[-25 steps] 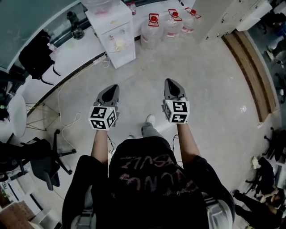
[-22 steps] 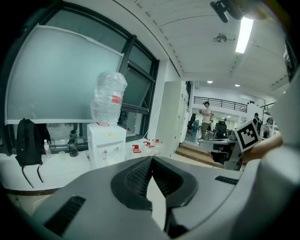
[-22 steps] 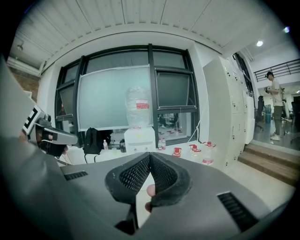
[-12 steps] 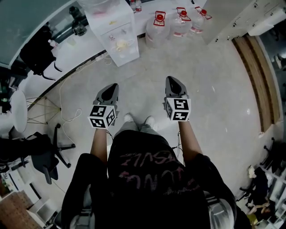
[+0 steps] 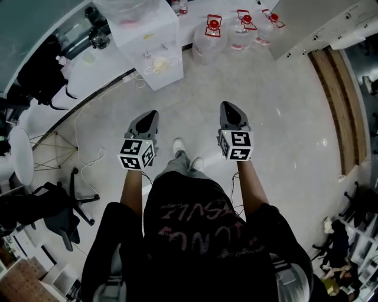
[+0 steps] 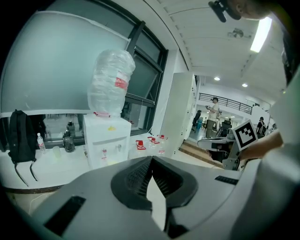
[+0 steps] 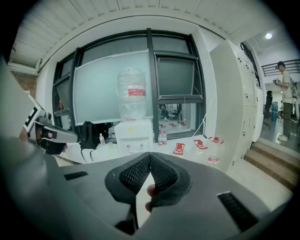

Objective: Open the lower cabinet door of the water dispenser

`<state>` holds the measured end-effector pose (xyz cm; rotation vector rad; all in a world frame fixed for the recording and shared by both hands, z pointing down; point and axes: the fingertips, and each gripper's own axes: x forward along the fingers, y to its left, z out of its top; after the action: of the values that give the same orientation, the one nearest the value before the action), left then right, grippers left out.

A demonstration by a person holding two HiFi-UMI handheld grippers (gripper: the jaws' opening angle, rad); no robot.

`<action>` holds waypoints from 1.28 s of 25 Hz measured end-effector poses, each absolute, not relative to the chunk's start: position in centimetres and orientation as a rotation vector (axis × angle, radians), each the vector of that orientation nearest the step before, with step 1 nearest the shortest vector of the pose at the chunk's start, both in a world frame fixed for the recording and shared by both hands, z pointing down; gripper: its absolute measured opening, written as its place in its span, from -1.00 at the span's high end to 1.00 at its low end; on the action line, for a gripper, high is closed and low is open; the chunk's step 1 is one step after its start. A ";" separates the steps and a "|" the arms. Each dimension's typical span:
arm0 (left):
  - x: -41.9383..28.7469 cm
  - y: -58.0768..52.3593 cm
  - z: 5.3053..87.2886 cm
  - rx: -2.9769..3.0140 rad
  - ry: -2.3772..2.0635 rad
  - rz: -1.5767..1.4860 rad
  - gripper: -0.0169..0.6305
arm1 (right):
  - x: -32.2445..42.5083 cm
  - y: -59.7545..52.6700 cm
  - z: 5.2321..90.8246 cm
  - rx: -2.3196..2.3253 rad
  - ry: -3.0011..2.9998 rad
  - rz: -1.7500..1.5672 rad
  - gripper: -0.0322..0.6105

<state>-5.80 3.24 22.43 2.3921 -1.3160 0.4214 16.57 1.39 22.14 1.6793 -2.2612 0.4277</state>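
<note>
The white water dispenser [image 5: 150,50] stands at the top left of the head view with a clear bottle [image 5: 127,10] on top. Its front face is steeply foreshortened, and I cannot make out the lower door. Both grippers are held out over the bare floor, well short of it. My left gripper [image 5: 146,120] and right gripper [image 5: 231,111] are shut and hold nothing. The dispenser [image 6: 107,140] shows ahead in the left gripper view, beyond the closed left gripper [image 6: 151,158]. In the right gripper view the dispenser [image 7: 133,136] stands beyond the closed right gripper [image 7: 150,154].
Three water jugs [image 5: 208,42] stand on the floor right of the dispenser. White lockers [image 5: 313,23] and a wooden step [image 5: 338,100] lie at the right. A black office chair [image 5: 59,206], a loose cable [image 5: 88,159] and a black backpack [image 5: 41,71] are at the left.
The person has walked toward the dispenser, which now sits nearer and larger at the top of the head view. Both grippers keep the same shut, forward-held pose.
</note>
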 end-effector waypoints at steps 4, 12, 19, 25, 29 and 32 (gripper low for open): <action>-7.1 0.1 23.6 2.389 -1.284 0.415 0.91 | 15.3 -1.8 22.7 1.686 -2.232 0.422 0.86; -8.6 -4.1 26.9 2.379 -1.230 0.444 0.91 | 13.4 -6.3 25.2 1.675 -2.213 0.421 0.86; -8.4 -7.4 30.2 2.349 -1.212 0.471 0.91 | 13.5 -10.8 28.3 1.666 -2.211 0.435 0.86; -7.9 -11.6 34.5 2.313 -1.251 0.477 0.91 | 14.5 -15.9 32.2 1.648 -2.226 0.441 0.86; -7.9 -14.5 37.4 2.289 -1.295 0.470 0.91 | 14.9 -18.5 35.8 1.610 -2.231 0.458 0.86; -8.3 -15.9 39.6 2.263 -1.331 0.464 0.91 | 14.9 -19.8 38.6 1.586 -2.240 0.466 0.86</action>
<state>-8.29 -15.89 39.60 2.2634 -1.3306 0.4637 14.95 -19.81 38.55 1.5859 -2.2395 0.4656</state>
